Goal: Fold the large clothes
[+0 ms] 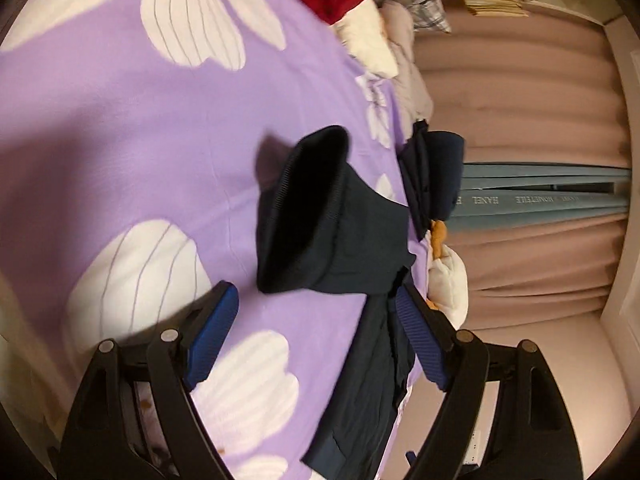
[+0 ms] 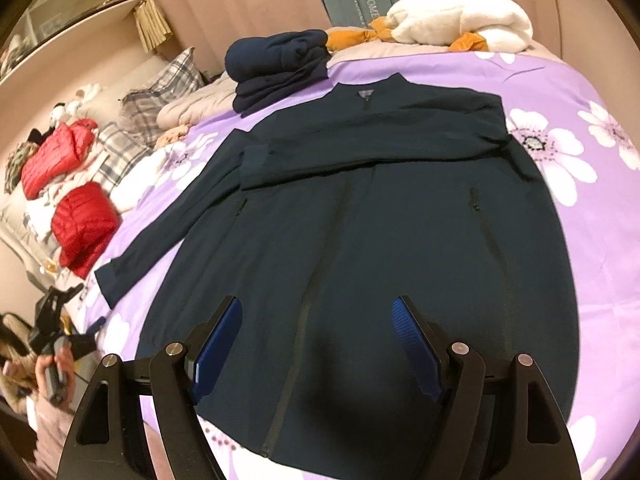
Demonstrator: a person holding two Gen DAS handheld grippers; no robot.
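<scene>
The purple floral bedspread [image 2: 592, 208] is carrying the navy jacket [image 2: 360, 240], which is lying flat and front-up with one sleeve crossed over the chest and the other sleeve [image 2: 168, 220] trailing out unfolded, so folding is judged barely begun. A folded navy stack [image 2: 276, 68] is sitting beyond the collar. The right gripper [image 2: 318, 344] is hovering spread open over the hem; only the left wrist view is showing the left gripper [image 1: 320, 332] open at the sleeve cuff [image 1: 304, 216], gripping nothing.
</scene>
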